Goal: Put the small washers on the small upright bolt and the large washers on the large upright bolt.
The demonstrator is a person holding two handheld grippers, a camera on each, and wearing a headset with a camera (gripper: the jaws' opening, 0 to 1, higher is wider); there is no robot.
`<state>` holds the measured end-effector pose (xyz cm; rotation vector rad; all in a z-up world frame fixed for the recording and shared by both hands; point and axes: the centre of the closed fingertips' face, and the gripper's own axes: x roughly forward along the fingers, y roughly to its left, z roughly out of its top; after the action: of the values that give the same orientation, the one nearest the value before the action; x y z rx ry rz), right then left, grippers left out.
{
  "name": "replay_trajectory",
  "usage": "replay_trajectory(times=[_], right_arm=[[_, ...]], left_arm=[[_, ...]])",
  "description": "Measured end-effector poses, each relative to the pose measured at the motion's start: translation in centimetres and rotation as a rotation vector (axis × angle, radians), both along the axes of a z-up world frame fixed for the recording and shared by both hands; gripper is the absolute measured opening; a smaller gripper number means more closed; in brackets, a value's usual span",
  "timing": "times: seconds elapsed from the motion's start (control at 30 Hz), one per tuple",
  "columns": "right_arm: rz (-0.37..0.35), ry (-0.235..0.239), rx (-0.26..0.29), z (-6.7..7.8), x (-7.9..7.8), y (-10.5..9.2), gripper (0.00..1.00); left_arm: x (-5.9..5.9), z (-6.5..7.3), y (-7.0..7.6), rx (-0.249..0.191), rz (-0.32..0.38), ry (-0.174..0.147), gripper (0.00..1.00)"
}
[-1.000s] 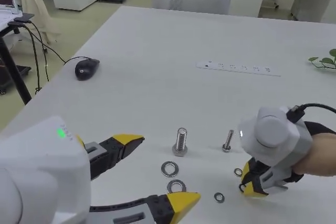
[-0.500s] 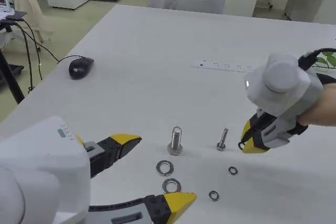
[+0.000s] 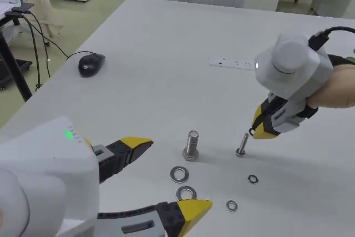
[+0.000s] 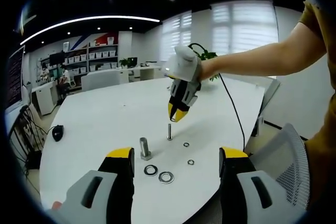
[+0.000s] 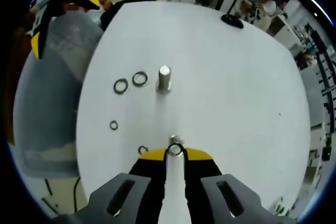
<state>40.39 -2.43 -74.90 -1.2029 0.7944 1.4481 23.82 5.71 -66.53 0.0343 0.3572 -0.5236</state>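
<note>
The right gripper (image 3: 257,132) has its yellow jaws pinched on a small washer (image 5: 175,150). The washer sits right between the jaw tips, just over the top of the small bolt (image 3: 242,145), which stands up on the white bench (image 3: 155,70). I cannot tell if the washer touches the bolt. The large bolt (image 3: 191,146) stands near it, to the left in the head view. Two large washers (image 3: 178,174) lie flat in front of the large bolt, close together. Two loose small washers (image 3: 253,179) lie near the small bolt, apart from each other. The left gripper (image 3: 166,176) is close to the person, with its jaws wide apart and nothing in them. The large washers lie a little ahead of its jaws.
</note>
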Motion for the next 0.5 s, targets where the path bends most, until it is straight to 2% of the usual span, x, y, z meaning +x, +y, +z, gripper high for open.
replay_trajectory(times=[0.5], right_arm=[[0.016, 0.017, -0.028, -1.6, 0.7, 0.4, 0.12]], left_arm=[[0.5, -0.8, 0.5, -0.014, 0.025, 0.02, 0.65]])
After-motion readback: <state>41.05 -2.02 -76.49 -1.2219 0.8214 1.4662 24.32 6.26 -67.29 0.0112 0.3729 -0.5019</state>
